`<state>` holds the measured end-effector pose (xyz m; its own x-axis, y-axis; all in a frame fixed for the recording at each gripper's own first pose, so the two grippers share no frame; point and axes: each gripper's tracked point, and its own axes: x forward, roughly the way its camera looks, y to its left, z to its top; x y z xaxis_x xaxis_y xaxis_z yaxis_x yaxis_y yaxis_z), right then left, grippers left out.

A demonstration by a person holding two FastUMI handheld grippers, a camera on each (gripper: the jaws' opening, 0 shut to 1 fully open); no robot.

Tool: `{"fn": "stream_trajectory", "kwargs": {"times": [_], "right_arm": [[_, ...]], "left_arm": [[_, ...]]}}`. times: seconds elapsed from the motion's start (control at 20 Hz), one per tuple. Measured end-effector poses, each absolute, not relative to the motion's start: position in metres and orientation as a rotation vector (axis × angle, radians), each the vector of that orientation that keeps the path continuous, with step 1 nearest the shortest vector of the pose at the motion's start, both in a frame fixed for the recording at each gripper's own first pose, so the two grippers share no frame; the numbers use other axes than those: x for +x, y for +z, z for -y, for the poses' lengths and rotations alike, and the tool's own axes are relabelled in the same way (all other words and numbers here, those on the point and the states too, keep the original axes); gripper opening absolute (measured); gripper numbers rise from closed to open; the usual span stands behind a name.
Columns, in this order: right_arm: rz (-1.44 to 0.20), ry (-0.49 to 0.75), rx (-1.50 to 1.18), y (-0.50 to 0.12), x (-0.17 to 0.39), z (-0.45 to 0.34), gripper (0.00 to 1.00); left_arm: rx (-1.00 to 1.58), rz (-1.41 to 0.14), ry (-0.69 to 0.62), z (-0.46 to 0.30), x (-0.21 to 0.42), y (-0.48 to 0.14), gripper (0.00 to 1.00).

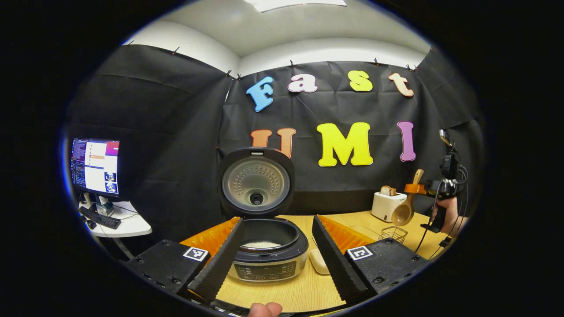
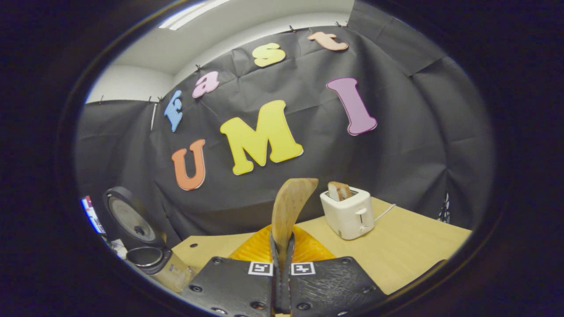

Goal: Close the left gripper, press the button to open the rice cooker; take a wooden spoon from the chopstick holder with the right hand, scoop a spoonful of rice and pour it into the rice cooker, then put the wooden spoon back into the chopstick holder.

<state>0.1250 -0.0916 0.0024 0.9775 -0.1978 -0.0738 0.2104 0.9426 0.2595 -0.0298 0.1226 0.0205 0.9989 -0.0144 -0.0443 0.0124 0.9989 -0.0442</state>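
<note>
Reading L to R in the left gripper view: a monitor point(image 1: 95, 166) on a side desk at 9 o'clock, not part of the task. Rice cooker point(image 1: 263, 246) sits centre, approx 6 o'clock, lid point(image 1: 256, 182) up and standing at its rear edge, white rice point(image 1: 261, 245) lying in the inner pot, so button press judged done. Left gripper point(image 1: 276, 259) spread wide, fingers flanking the cooker w/o touching. At 3 o'clock the right gripper point(image 1: 425, 188), held by a hand point(image 1: 445, 214), carries the wooden spoon point(image 1: 407, 204), bowl hanging down and looking empty, above the wire chopstick holder point(image 1: 393, 233); toaster point(image 1: 386, 205) just beside. In the right gripper view the cooker is at 8 o'clock w/ lid up; fingers nearly together, clamped on the spoon handle, which rises at 12 o'clock from them. Status est.: open, scoop and pour likely done, though whether this is before the scoop can't be ruled out. Left to do: spoon back into holder, then release.
</note>
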Motion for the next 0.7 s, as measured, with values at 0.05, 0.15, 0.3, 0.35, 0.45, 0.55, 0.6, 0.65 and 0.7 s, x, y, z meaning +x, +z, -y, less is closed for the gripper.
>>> {"fn": "stream_trajectory", "kwargs": {"times": [0.05, 0.15, 0.3, 0.35, 0.45, 0.55, 0.6, 0.65, 0.7], "right_arm": [[-0.059, -0.217, 0.274, -0.006, 0.128, 0.093, 0.00], [-0.075, -0.228, 0.267, -0.019, 0.132, 0.095, 0.00], [-0.096, -0.229, 0.262, -0.042, 0.136, 0.090, 0.00], [-0.105, -0.230, 0.254, -0.050, 0.137, 0.087, 0.00], [-0.121, -0.236, 0.239, -0.067, 0.139, 0.086, 0.00], [-0.130, -0.241, 0.245, -0.077, 0.141, 0.086, 0.00], [-0.132, -0.241, 0.256, -0.080, 0.141, 0.086, 0.00], [-0.133, -0.239, 0.267, -0.081, 0.142, 0.087, 0.01], [-0.134, -0.236, 0.271, -0.083, 0.143, 0.087, 0.00]], "left_arm": [[-0.042, -0.045, -0.009, -0.124, -0.030, 0.021, 0.98], [-0.044, -0.045, -0.003, -0.126, -0.029, 0.021, 0.98], [-0.054, -0.052, 0.007, -0.130, -0.028, 0.017, 0.98], [-0.057, -0.059, 0.009, -0.130, -0.026, 0.015, 0.98], [-0.056, -0.066, 0.011, -0.132, -0.027, 0.014, 0.98], [-0.058, -0.058, 0.015, -0.134, -0.026, 0.015, 0.98], [-0.061, -0.055, 0.014, -0.132, -0.026, 0.016, 0.98], [-0.063, -0.058, 0.014, -0.132, -0.026, 0.015, 0.98], [-0.063, -0.062, 0.017, -0.133, -0.026, 0.014, 0.98]]}}
